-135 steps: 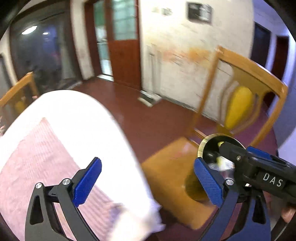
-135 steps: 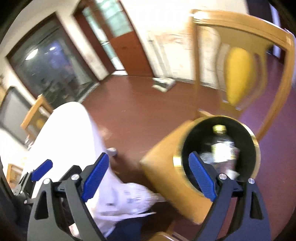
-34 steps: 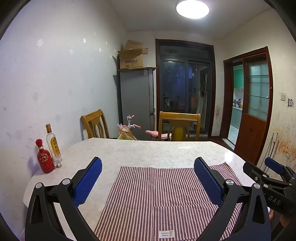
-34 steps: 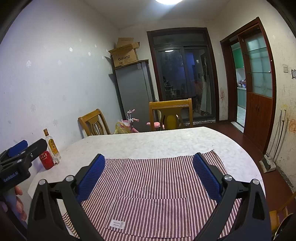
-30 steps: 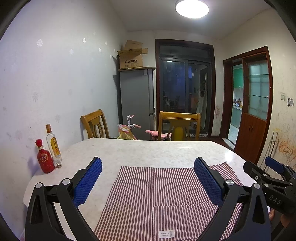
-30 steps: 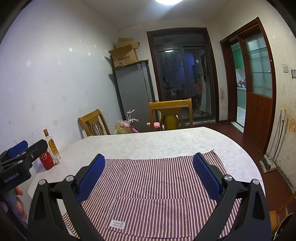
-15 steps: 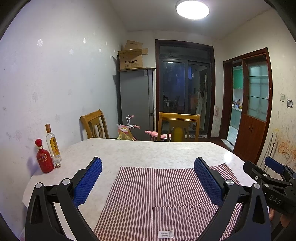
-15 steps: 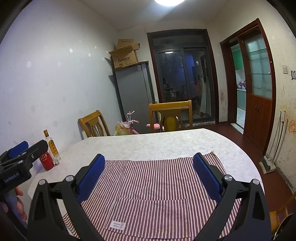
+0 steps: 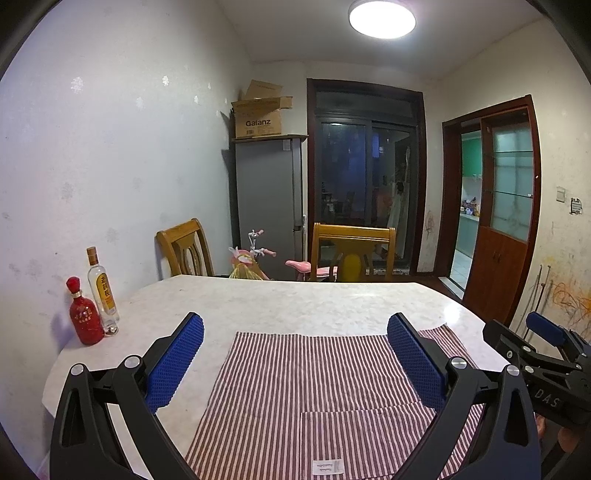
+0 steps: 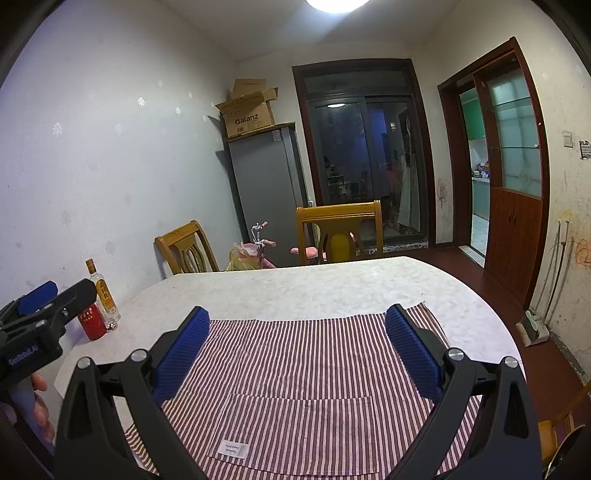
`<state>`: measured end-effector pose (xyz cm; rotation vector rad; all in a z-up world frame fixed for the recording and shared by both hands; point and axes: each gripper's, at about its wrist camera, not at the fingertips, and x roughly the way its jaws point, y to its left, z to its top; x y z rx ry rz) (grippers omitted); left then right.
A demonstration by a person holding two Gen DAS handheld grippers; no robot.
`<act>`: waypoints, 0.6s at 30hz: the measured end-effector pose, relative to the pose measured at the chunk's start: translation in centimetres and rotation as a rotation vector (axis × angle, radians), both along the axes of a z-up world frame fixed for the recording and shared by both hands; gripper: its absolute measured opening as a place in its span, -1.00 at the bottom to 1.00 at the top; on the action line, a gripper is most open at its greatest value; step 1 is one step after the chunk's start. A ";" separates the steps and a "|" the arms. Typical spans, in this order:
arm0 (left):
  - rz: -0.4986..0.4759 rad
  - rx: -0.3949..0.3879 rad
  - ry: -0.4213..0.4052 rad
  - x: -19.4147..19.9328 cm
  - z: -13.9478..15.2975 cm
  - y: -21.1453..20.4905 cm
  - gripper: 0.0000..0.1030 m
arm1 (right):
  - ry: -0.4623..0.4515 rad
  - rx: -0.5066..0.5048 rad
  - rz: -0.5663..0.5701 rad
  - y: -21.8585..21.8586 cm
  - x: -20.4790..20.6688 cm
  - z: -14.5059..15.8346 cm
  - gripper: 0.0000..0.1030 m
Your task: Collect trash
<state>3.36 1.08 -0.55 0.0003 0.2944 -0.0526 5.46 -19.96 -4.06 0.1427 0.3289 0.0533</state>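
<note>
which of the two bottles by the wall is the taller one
The clear glass bottle with the yellow label and brown cap; it stands just behind the shorter red bottle, nearer the wall.

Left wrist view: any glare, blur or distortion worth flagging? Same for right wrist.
Left wrist view: sharp, ceiling light blown out, faint sheen on the table, strong fisheye bowing. Right wrist view: sharp too, light clipped at the top edge, door frame bowed, corners vignetted black.

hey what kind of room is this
Likely a home dining room: a marble-look dining table with a striped cloth, wooden chairs around it, and a grey refrigerator in the corner.
</note>
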 end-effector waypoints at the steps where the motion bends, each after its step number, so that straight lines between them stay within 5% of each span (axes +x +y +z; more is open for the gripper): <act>1: -0.001 0.000 0.000 0.0 0.0 0.0 0.88 | 0.000 0.000 0.001 0.0 0.0 0.0 0.86; 18: -0.009 -0.004 0.000 0.1 0.0 0.1 0.88 | -0.001 0.000 -0.001 -0.1 0.0 0.1 0.87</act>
